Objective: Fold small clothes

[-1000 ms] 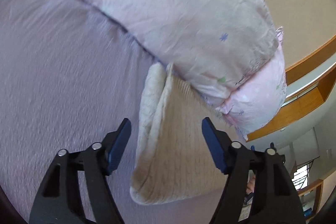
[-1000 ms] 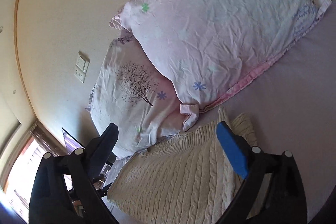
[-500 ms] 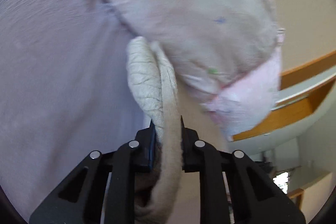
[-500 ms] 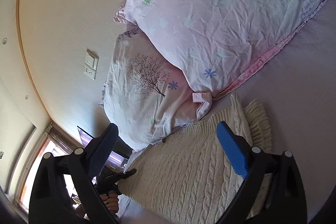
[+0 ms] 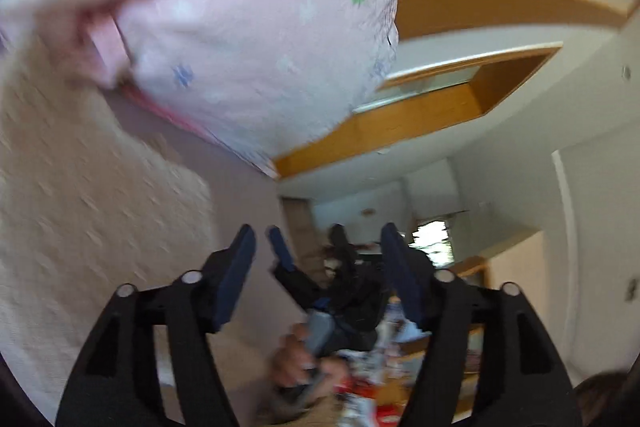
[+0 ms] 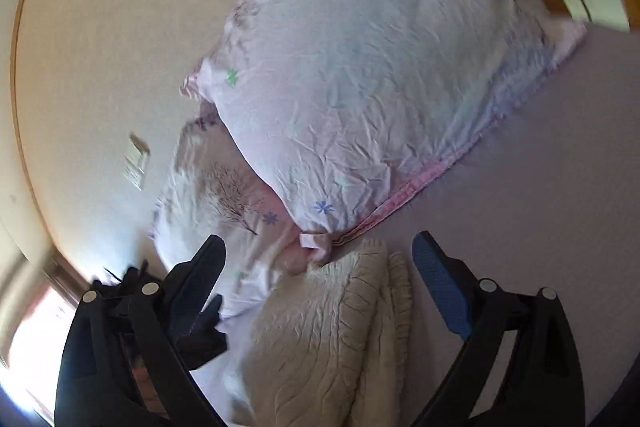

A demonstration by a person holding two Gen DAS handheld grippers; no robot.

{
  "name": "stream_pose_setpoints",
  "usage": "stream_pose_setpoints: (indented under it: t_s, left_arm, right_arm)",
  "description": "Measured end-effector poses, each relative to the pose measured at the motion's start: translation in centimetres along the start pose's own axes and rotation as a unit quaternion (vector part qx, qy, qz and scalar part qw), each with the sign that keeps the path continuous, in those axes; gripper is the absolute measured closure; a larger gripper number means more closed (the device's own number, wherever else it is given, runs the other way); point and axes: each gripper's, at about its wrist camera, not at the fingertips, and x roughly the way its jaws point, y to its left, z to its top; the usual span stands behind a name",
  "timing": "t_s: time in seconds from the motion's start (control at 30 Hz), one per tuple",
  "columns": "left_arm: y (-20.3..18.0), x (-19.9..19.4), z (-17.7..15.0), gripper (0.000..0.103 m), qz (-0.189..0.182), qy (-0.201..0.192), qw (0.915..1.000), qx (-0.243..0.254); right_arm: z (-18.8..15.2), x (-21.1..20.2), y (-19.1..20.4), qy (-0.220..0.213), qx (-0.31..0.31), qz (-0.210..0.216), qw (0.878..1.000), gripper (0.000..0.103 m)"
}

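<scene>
A lilac bed sheet (image 6: 540,187) fills the scene, with two floral pillows stacked at its head: the upper pillow (image 6: 380,87) lies across the lower pillow (image 6: 224,203). A cream cable-knit sweater (image 6: 332,339) lies on the sheet, bunched and part-folded, its top edge touching the pillows at twelve o'clock, probably laid there for a flat surface to fold on. The right gripper (image 6: 318,267) hovers over the sweater, jaws spread wide, holding nothing, seemingly lined up to take a fold. The left gripper (image 5: 318,247) is also wide and empty, swung off toward the room with the sweater at its nine o'clock; that view is blurred.
</scene>
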Motion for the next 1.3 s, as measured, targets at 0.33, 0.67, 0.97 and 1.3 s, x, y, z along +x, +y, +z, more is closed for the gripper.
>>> stream_pose_setpoints:
  t_s: [0.33,0.67,0.97,1.3]
  left_arm:
    - [6.2,-5.2,-1.5,0.021,0.306,0.037,0.951,0.022]
    - [7.3,-6.7,-2.9,0.065,0.234,0.001,0.9719,0.027]
    - [3.3,-17.3,-3.3,0.033,0.379,-0.103,0.9103,0.13]
    - [0.9,-20.1,-7.6,0.01,0.412,-0.114,0.8872,0.173]
  right_arm:
    - [-3.0,7.0,-1.1,0.185,-0.002,-0.067,0.98,0.009]
    - [-5.3,7.6,1.9,0.185,-0.045,-0.067,0.979,0.067]
    - [-8.1,10.6,8.3,0.157,-0.129,-0.107,0.973,0.056]
    - [-9.9,13.6,10.1,0.174,-0.206,-0.177,0.946,0.092]
